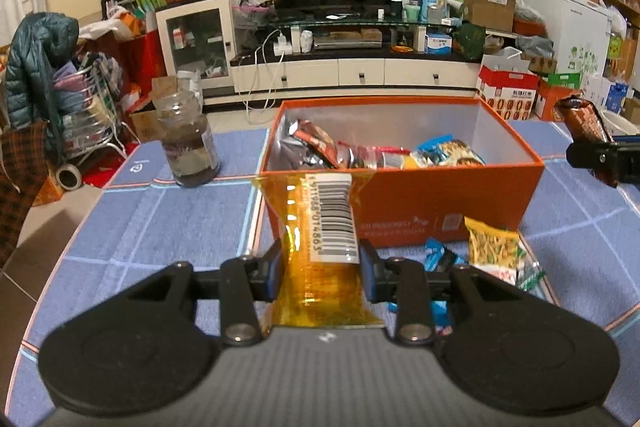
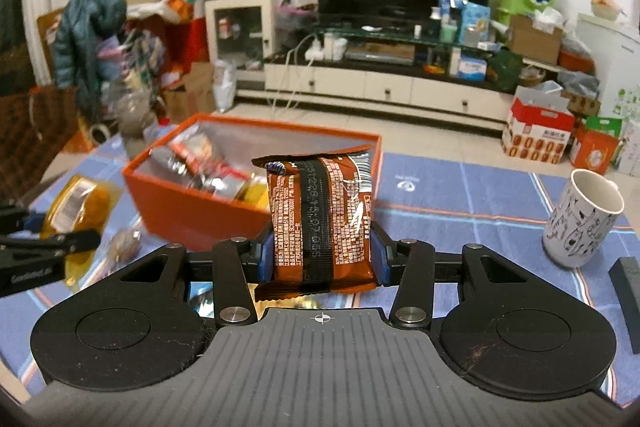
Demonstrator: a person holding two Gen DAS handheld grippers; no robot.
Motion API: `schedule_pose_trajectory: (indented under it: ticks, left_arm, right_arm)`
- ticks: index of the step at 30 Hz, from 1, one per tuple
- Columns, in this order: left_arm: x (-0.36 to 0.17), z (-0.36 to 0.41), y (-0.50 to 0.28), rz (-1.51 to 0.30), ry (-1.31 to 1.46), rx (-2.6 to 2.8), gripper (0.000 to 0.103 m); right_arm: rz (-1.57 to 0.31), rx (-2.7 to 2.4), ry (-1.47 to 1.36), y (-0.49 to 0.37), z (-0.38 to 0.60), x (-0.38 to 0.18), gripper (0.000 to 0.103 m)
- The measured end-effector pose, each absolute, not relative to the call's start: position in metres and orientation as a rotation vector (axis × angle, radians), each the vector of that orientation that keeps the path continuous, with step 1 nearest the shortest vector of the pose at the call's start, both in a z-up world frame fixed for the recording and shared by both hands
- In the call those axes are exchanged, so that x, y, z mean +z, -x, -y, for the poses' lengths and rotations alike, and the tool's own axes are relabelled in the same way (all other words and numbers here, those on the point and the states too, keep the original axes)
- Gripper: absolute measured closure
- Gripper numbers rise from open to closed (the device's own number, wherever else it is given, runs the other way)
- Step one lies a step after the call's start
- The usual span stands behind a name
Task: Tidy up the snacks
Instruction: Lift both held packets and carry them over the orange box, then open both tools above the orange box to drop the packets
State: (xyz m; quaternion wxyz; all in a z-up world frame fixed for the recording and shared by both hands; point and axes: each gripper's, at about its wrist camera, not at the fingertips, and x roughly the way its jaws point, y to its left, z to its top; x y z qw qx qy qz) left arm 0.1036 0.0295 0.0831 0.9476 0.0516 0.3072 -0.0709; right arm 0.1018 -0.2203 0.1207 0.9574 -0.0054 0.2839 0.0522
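Gripping an amber packet (image 1: 320, 227) in the left claw (image 1: 320, 269) and a brown packet (image 2: 322, 219) in the right claw (image 2: 322, 255), both pinched tight just short of the orange box (image 1: 404, 199), either slippery wrapper may slide free onto the tabletop (image 1: 160, 219)

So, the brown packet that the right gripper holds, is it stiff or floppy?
Probably fairly firm: the brown packet stands upright above the right gripper without drooping. Its glossy film may be slippery. It looks puffy, so likely light.
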Motion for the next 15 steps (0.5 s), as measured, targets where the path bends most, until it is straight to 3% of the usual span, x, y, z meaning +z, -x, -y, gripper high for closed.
schedule_pose_trajectory:
  ticks: [12,13,15]
  left_arm:
    - [0.103,0.016,-0.239,-0.629,-0.121,-0.168,0.069]
    - [0.101,0.016,-0.247,-0.645,-0.107,-0.171,0.066]
    - [0.1,0.013,-0.249,-0.644,-0.083,-0.178,0.045]
  right_arm:
    - [-0.605,0.105,0.003,-0.217,0.193,0.114,0.07]
    - [-0.61,0.095,0.015,-0.225,0.192,0.113,0.069]
    - [-0.613,0.088,0.032,-0.234,0.191,0.113,0.058]
